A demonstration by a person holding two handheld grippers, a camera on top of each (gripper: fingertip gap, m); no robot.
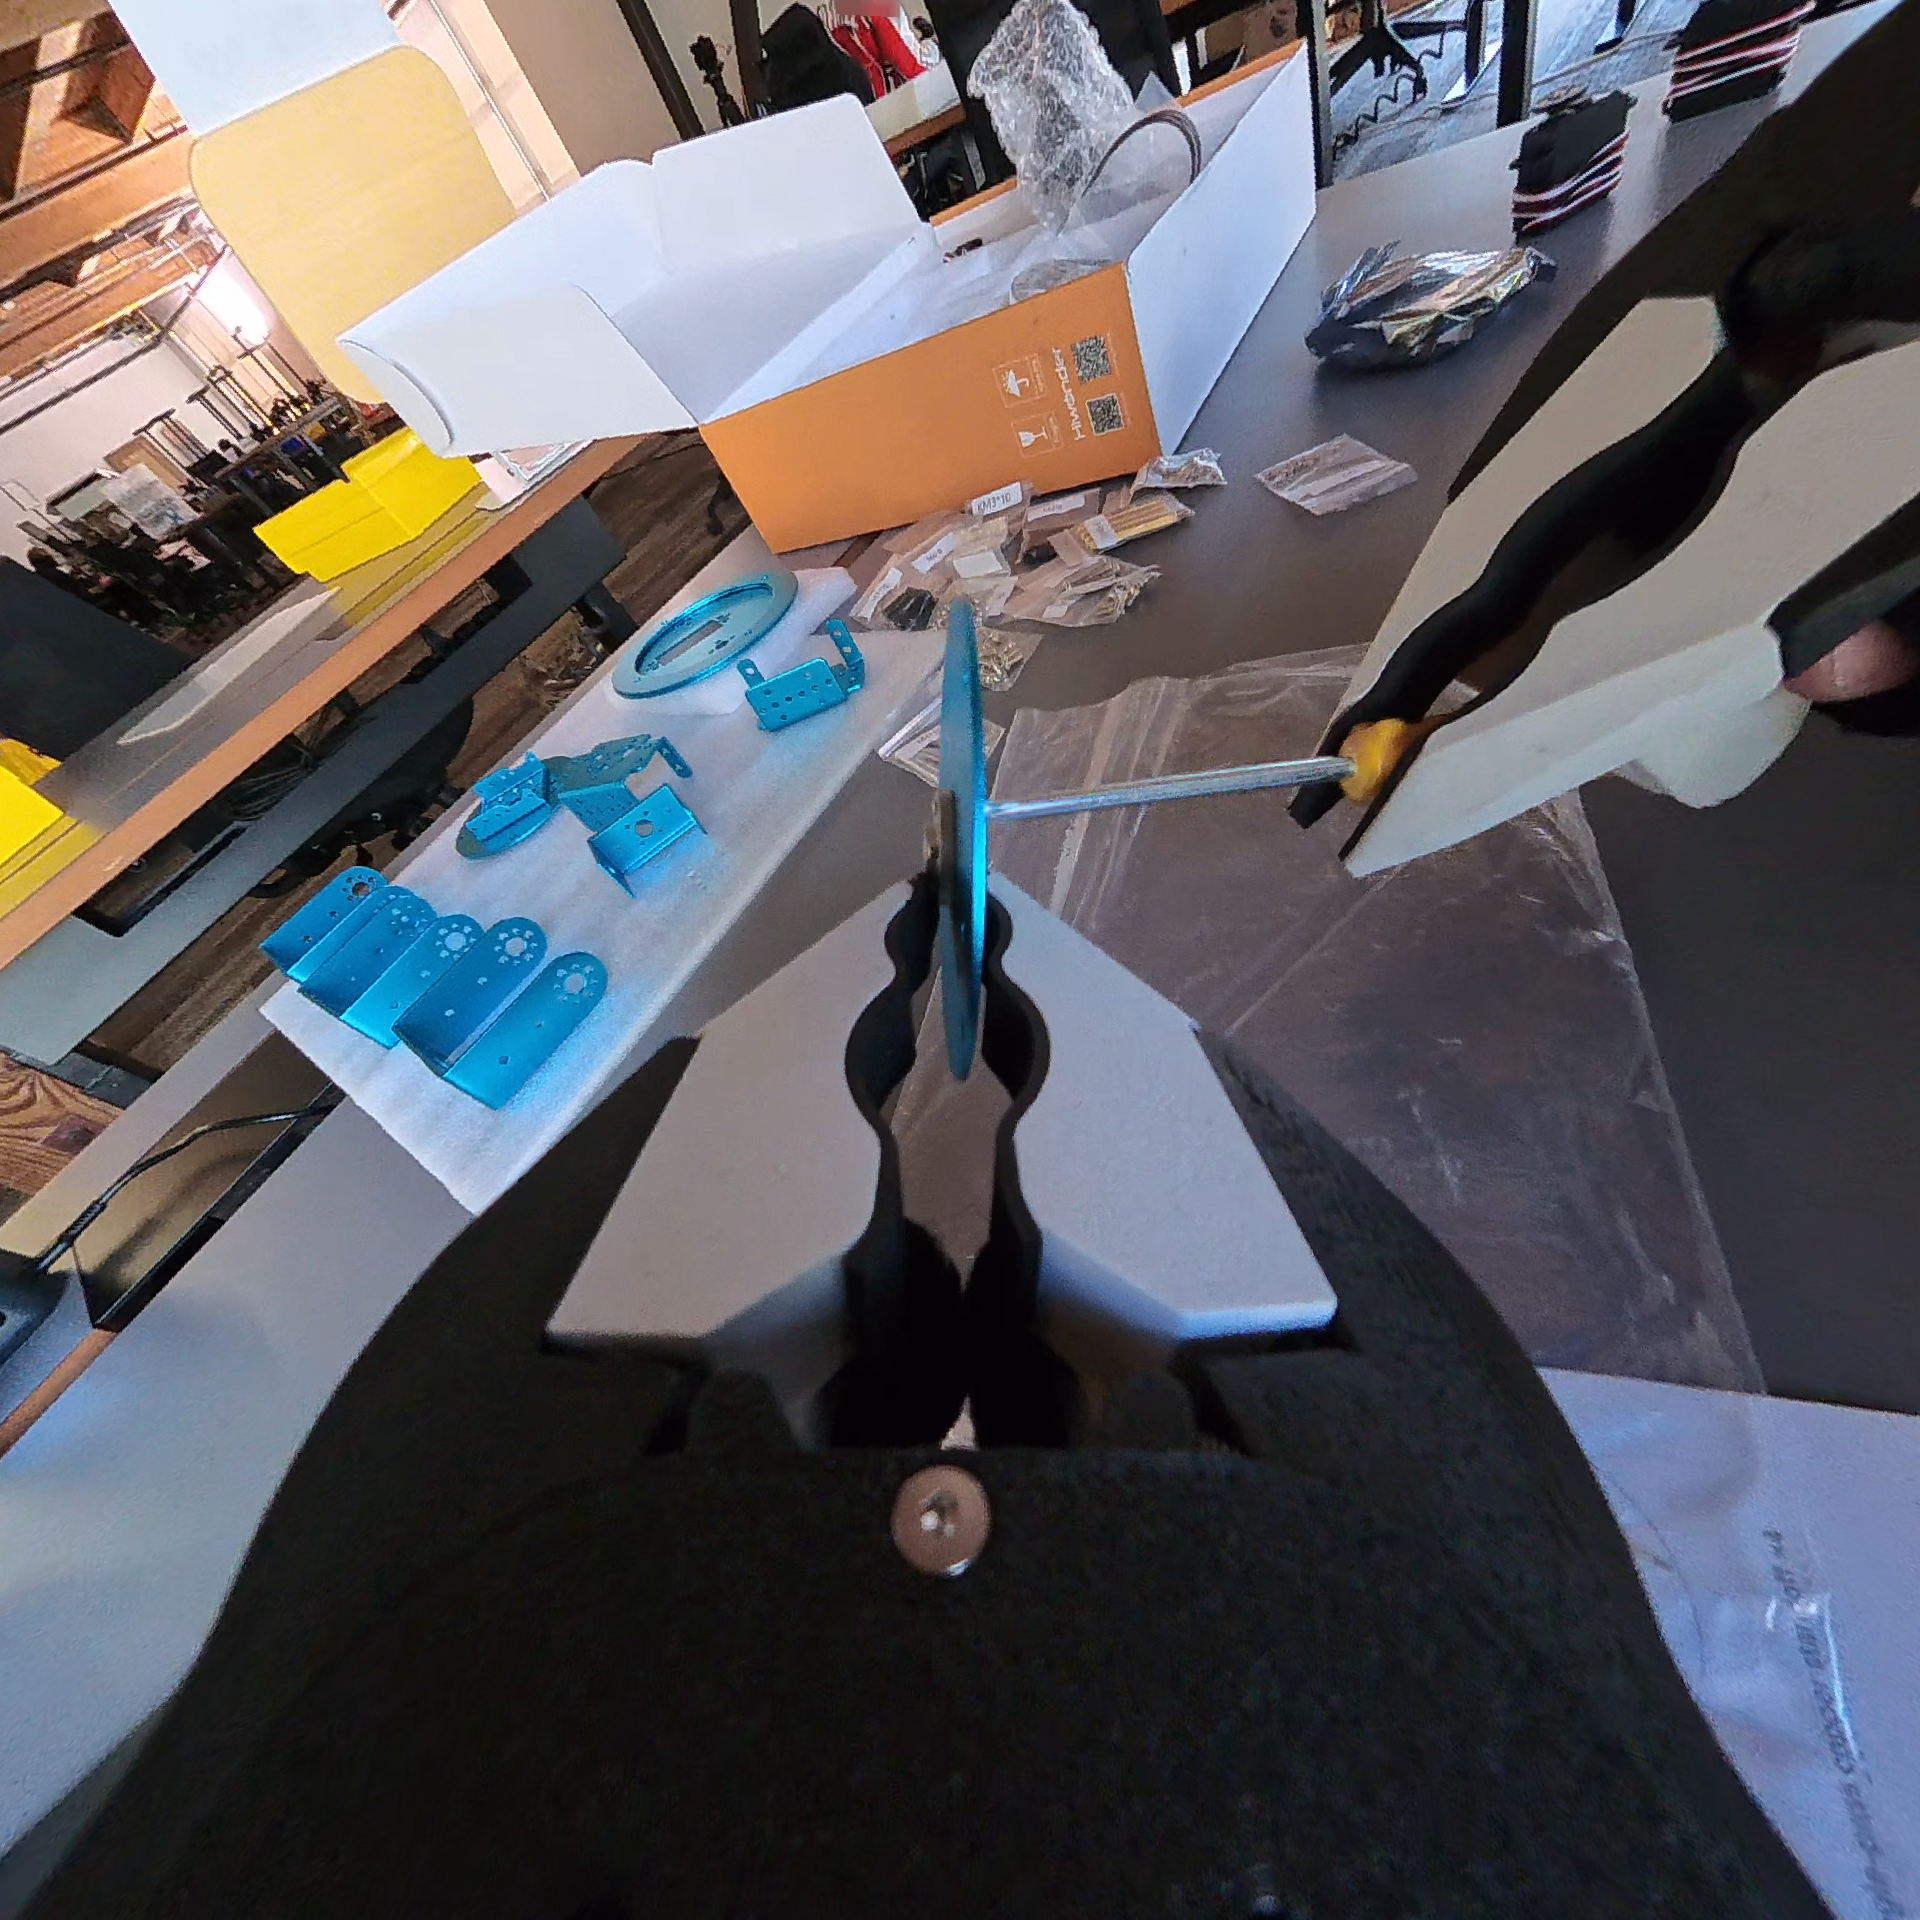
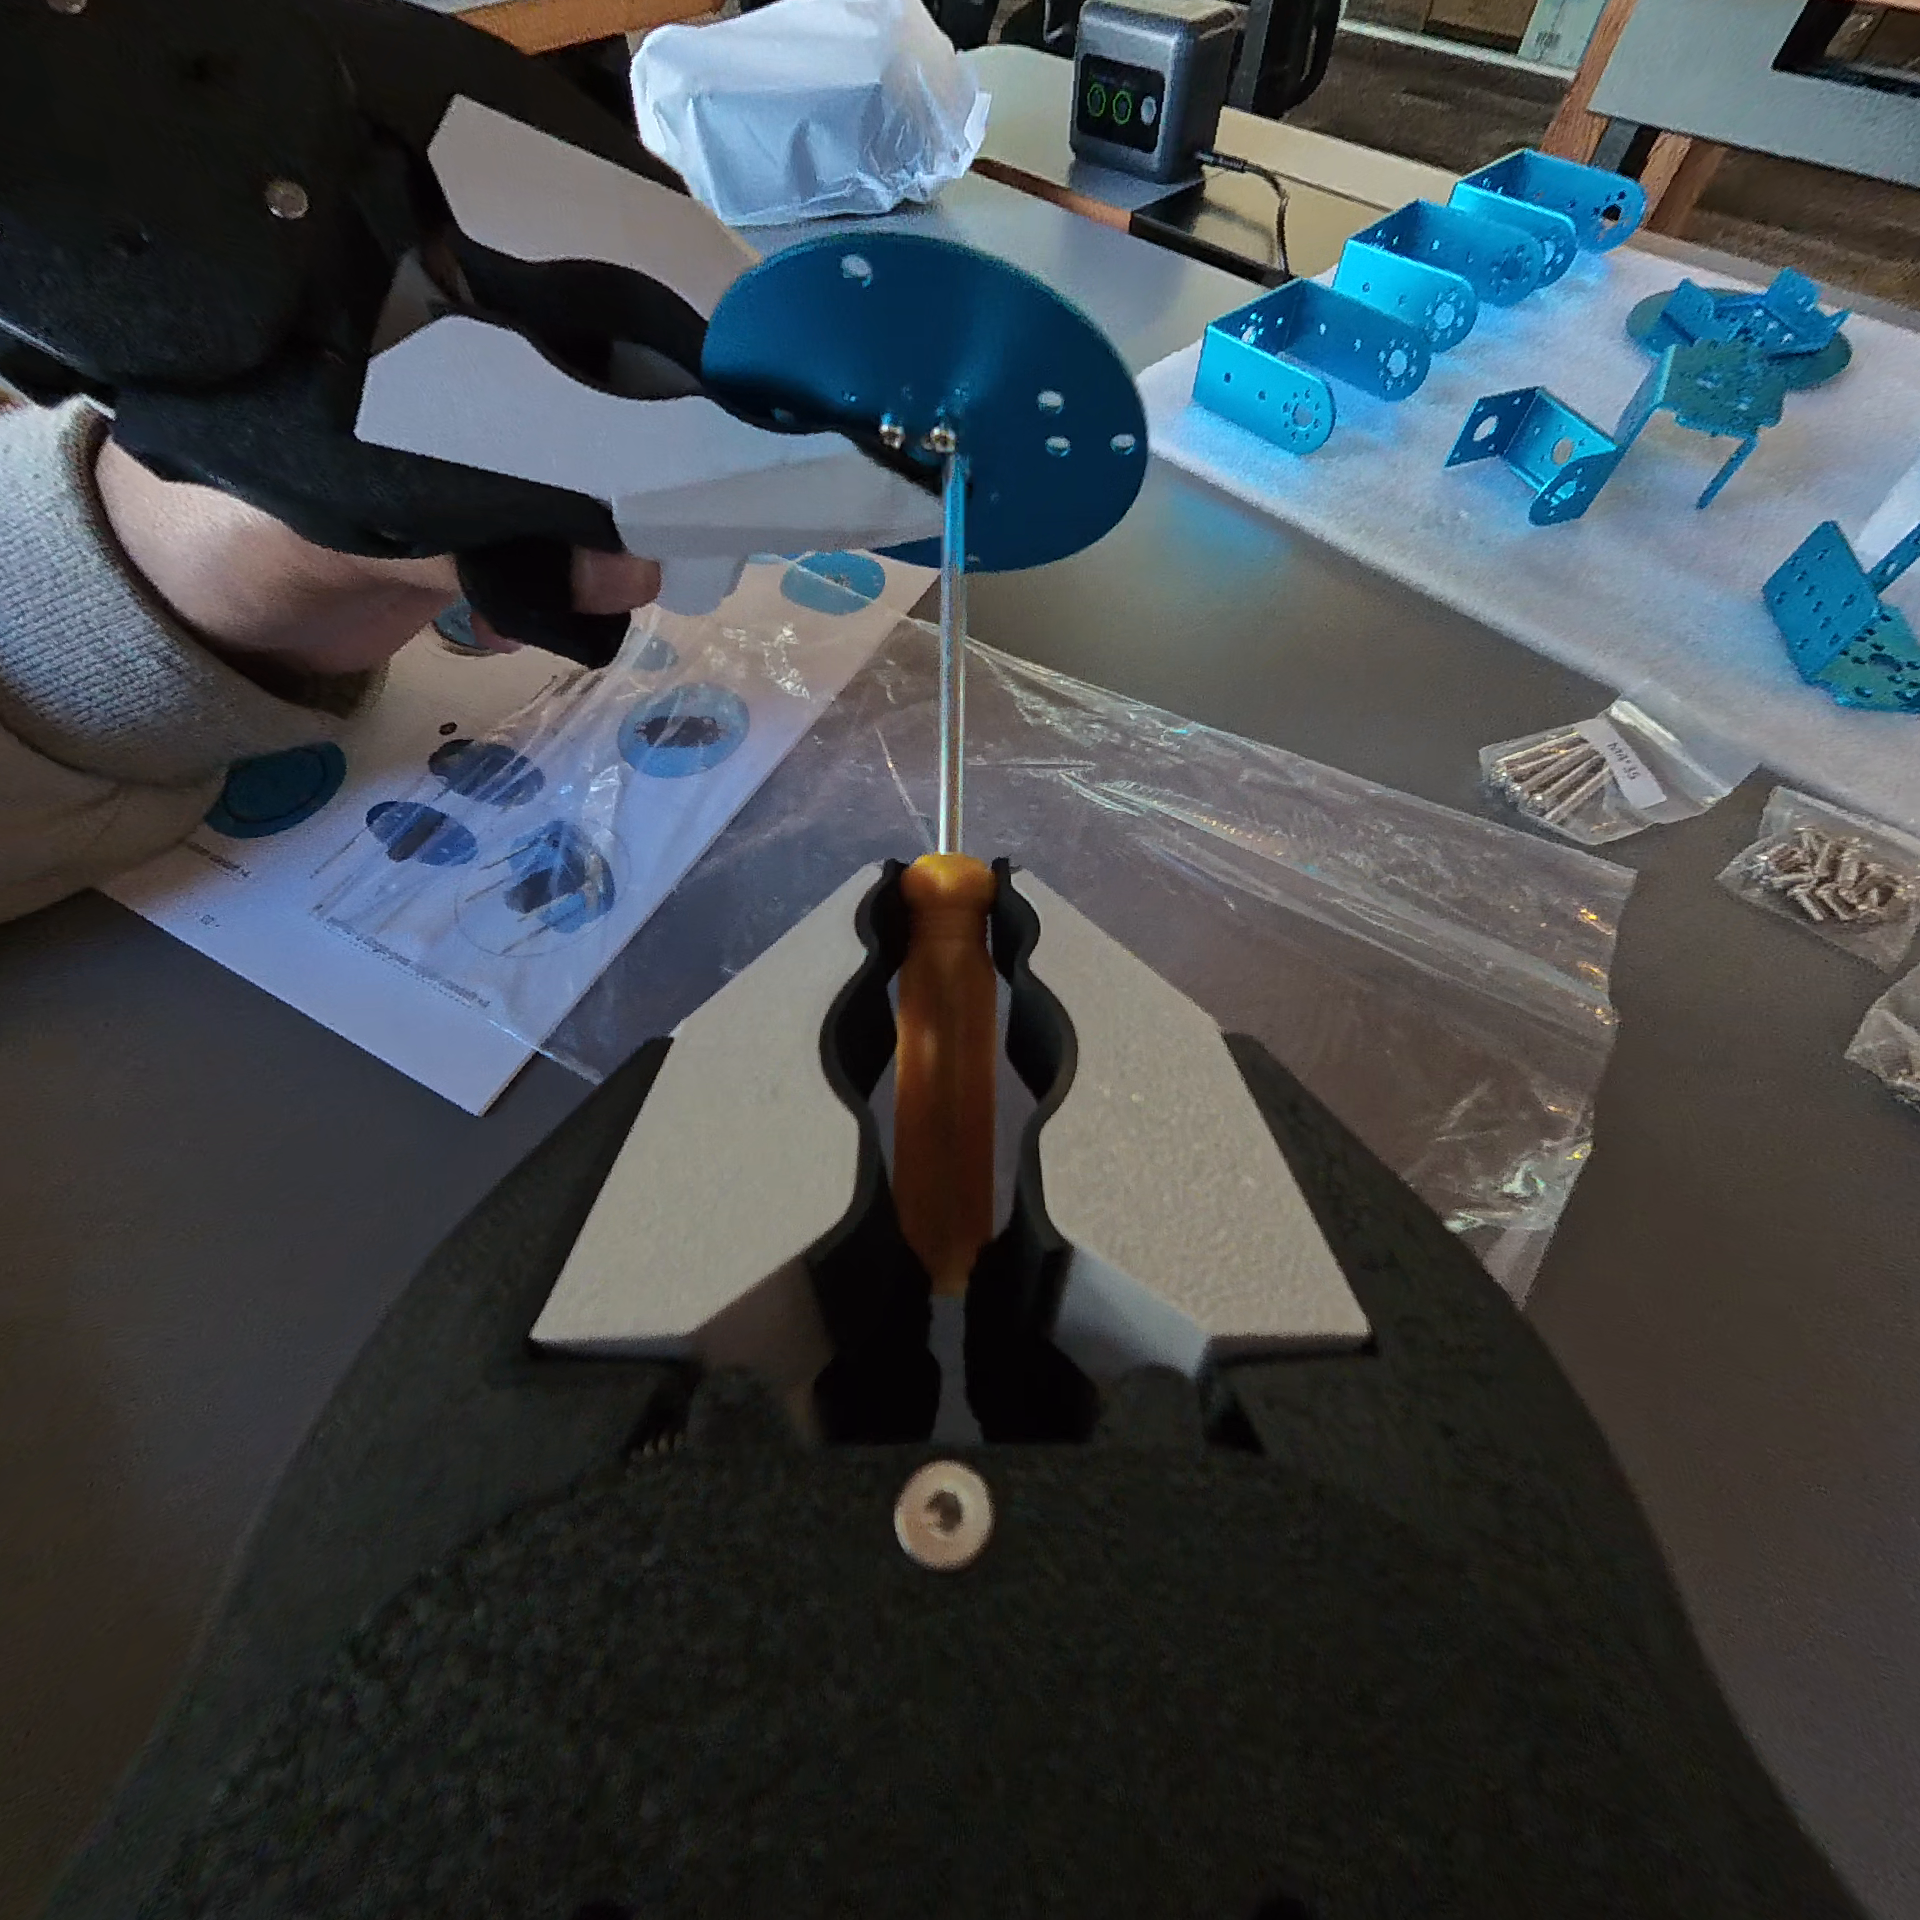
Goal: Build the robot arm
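My left gripper (image 1: 958, 904) is shut on a blue round metal plate (image 1: 962, 831), held edge-on above the table; the plate also shows face-on in the right wrist view (image 2: 935, 343). My right gripper (image 2: 943, 873) is shut on an orange-handled screwdriver (image 2: 943, 1060). Its steel shaft (image 2: 950, 665) reaches up to a small screw (image 2: 943, 436) on the plate, next to a second screw. In the left wrist view the right gripper (image 1: 1340, 774) holds the screwdriver shaft (image 1: 1164, 792) level against the plate. The left gripper also shows in the right wrist view (image 2: 862, 447).
Several blue metal brackets (image 1: 447, 977) lie on a white foam sheet (image 1: 582, 1081). An open orange and white box (image 1: 935, 416), small bags of screws (image 2: 1590, 774), a clear plastic bag (image 2: 1195, 862) and a printed sheet (image 2: 436, 831) lie on the grey table (image 2: 208, 1195). My right fingertips sit around 8 cm from my left ones.
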